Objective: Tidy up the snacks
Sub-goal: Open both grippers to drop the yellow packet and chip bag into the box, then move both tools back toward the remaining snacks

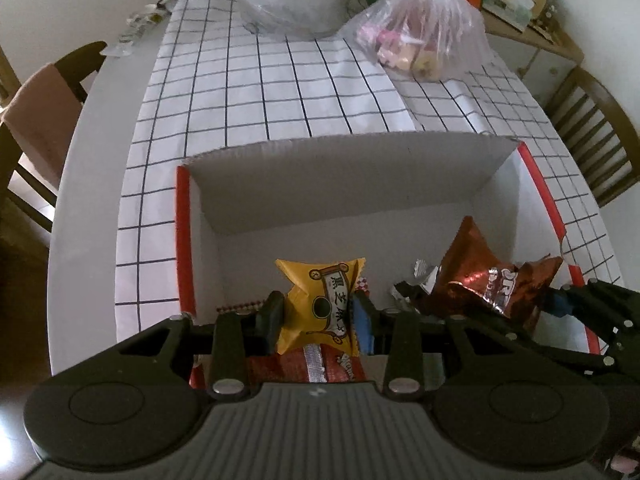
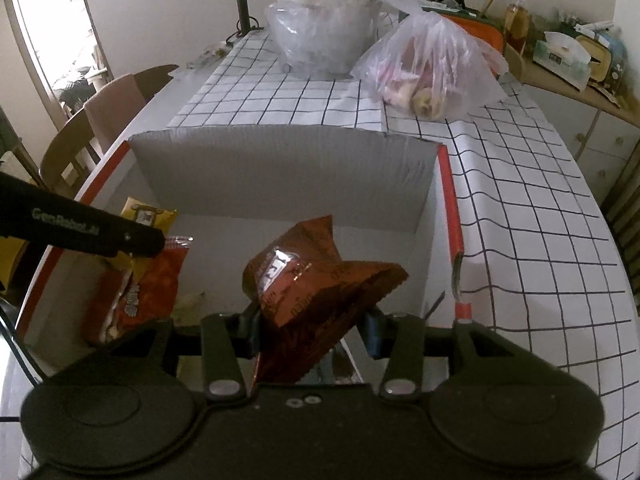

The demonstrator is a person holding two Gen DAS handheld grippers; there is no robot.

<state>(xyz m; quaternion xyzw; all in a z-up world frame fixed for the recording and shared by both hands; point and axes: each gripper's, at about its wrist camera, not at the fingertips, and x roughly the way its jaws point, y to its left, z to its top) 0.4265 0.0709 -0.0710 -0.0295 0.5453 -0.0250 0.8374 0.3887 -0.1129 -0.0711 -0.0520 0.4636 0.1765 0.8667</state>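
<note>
Table: checked cloth (image 1: 280,92), plastic bags at upper frame.
Box (image 1: 320,176): white, red-edged, centre frame.
Left tongs (image 1: 316,316): yellow snack packet (image 1: 316,300) pinched, over box.
Right tongs (image 2: 312,328): brown snack packet (image 2: 316,280) pinched, over box.

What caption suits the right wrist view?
Right gripper holds a brown snack packet over the open cardboard box.

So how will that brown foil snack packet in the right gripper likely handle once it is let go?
The brown foil packet looks puffy and creased, so probably light and crushable. Its glossy film may slip between the right gripper fingers. Released, it would likely flop flat in the white box rather than roll.
</note>
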